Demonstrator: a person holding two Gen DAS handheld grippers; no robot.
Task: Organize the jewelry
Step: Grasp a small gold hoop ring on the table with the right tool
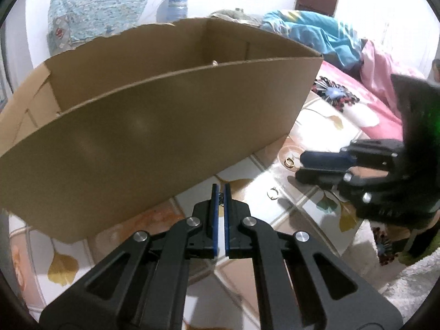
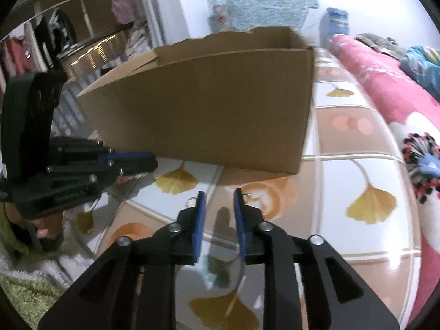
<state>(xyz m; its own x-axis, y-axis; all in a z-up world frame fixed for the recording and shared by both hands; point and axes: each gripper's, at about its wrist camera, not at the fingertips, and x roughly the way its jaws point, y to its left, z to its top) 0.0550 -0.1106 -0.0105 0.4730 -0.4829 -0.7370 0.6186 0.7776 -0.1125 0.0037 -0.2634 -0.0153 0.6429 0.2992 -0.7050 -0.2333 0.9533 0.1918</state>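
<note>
An open brown cardboard box (image 1: 165,126) stands on a glossy sheet printed with yellow ginkgo leaves (image 2: 371,203), spread over what appears to be a bed, and it is presumably set there as the place where the jewellery is to be gathered. A small pale object is glimpsed inside against the far wall, though what it is cannot be told.

The left gripper (image 1: 219,189) is held just in front of the box's near wall, angled down, with its blue-padded fingers (image 1: 214,214) drawn almost together. Something small and dark is seen pinched between the tips (likely a piece of jewellery, too small to be identified), so a lift towards the box is judged to be the step in hand.

The right gripper (image 2: 219,195) is poised low over the sheet, fingers parted to a narrow gap with nothing between them. Two loose pieces lie just beside it: a small gold ring (image 1: 288,162) near the box's right corner, and a thin silver ring (image 1: 273,194) closer to the left gripper. In the right wrist view these are seen flanking the tips, one at each side. The gap seems to be kept narrow because such small pieces call for only a slight opening, and a careful approach is needed lest they skid on the slick surface.
</note>
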